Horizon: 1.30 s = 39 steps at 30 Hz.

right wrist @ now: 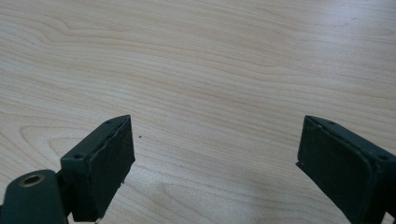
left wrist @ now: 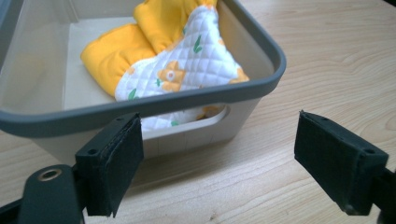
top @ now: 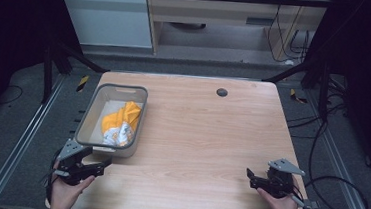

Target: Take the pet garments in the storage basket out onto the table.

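Here, line by line:
Table: a light wooden tabletop (top: 196, 135) with a small dark round grommet (top: 221, 92) near its far edge.
Bin: a grey rectangular plastic bin (top: 88, 112) with a darker rim stands on the table's left side.
Cloth: a yellow and white quilted cloth with small flower prints (left wrist: 187, 60) lies bunched inside the bin, against its near wall.
Left gripper (top: 99, 167): jaws spread wide, holding nothing, just beside the bin's near wall.
Right gripper (top: 250, 176): jaws spread wide and empty over bare wood at the near right, well apart from the bin.
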Motion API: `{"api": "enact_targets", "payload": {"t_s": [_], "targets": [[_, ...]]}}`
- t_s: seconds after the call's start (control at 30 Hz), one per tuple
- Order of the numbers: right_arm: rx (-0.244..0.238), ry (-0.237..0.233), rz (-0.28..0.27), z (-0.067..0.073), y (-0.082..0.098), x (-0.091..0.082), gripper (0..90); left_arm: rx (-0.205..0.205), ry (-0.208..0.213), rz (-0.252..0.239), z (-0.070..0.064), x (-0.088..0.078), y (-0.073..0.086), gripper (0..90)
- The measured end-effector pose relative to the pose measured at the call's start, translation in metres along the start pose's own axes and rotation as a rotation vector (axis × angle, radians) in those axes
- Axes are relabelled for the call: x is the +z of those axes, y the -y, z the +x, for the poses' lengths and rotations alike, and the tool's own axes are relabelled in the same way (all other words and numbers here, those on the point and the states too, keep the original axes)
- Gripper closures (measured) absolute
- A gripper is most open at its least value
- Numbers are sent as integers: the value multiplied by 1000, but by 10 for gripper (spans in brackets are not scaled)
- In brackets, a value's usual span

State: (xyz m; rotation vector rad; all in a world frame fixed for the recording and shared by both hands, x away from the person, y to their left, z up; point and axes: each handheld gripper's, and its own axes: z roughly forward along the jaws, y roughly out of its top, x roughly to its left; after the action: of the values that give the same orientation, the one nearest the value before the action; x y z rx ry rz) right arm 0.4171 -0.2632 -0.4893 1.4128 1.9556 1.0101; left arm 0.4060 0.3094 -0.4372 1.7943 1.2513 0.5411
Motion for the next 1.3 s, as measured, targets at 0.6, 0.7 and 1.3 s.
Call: {"api": "enact_targets", "payload": {"t_s": [0.6,0.7,1.3], "targets": [[-3,-6,-3,0,-1,1,107,33,54,-29,0,-16,-32,178],[-2,-4,-3,0,-1,1,107,39,53,-26,0,-16,-37,178],[-4,3,-10,0,-1,1,106,80,45,-11,-4,-1,-72,179]]}}
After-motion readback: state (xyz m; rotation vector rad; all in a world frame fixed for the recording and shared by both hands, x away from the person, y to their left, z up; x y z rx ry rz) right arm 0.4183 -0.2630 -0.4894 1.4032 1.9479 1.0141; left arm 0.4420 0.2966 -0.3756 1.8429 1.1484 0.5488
